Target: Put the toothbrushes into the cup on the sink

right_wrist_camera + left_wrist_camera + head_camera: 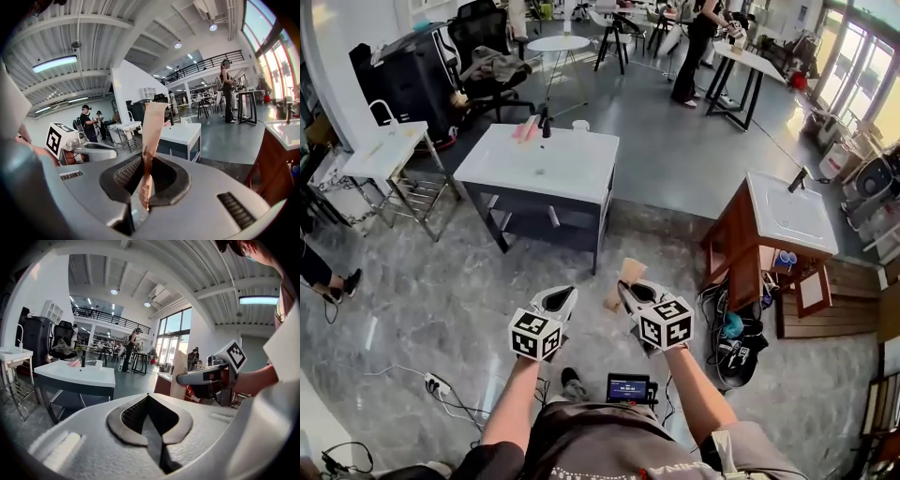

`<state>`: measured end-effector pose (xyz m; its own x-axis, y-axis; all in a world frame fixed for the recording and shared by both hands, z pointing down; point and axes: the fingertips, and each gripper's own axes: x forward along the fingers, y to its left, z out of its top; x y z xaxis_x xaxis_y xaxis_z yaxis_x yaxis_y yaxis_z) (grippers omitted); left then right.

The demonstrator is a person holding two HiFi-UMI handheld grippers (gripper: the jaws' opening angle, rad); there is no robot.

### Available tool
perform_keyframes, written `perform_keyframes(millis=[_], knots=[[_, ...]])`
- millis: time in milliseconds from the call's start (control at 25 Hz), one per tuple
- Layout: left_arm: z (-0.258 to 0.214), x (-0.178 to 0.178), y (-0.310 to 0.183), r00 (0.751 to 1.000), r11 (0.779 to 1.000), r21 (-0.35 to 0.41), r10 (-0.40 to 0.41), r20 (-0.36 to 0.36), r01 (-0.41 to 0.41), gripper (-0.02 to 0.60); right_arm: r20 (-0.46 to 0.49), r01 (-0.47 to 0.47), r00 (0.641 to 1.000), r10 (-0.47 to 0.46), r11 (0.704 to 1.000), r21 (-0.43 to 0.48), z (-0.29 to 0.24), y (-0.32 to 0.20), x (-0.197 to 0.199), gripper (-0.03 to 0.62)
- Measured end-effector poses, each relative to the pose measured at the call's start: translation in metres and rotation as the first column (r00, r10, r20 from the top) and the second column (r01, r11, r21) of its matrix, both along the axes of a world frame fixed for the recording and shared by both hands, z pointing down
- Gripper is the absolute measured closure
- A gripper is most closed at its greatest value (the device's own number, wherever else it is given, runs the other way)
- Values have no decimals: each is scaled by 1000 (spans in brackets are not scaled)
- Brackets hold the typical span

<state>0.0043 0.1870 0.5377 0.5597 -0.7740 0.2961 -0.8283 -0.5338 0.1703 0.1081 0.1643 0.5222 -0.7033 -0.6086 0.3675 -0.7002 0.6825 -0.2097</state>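
Observation:
A toothbrush in a tan paper wrapper (151, 136) stands up from my right gripper (142, 183), which is shut on its lower end. In the head view the same wrapper (625, 280) sticks forward from the right gripper (630, 292). My left gripper (560, 300) is held beside it, shut with nothing between the pads (149, 405). The white sink table (539, 161) lies well ahead, with a black faucet (546, 122), a small white cup (580, 125) and a pink item (525, 130) at its far edge. From the left gripper view the cup (98, 363) looks small and distant.
A second sink on a wooden cabinet (769, 239) stands to the right. A white cart with a wire rack (389, 159) is at the left, office chairs (483, 56) behind the table. Cables and a power strip (436, 382) lie on the floor near my feet. A person (692, 47) stands far back.

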Motion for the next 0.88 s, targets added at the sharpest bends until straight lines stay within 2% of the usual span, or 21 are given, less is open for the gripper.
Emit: perform_keyframes(millis=[160,400,600,880], knots=[[-7,-30,-32,999,999,15,33,1,-33,572,-8,-30,1000,30,999,13,-8,-25,-29,554],[-1,-60,-56,997,997,4,71,-6,-71,572,-11,-70,997,70,998,3,-5,-45,-58,554],[7,-68,-70,993,993,-15,116,-8,-116,572,-42,-84,996,84,996,-5,1,-62,-67,554],[18,-88,-105,995,995,-35,95,-7,-95,572,-39,-60,997,60,998,-16,12,-105,-88,554]])
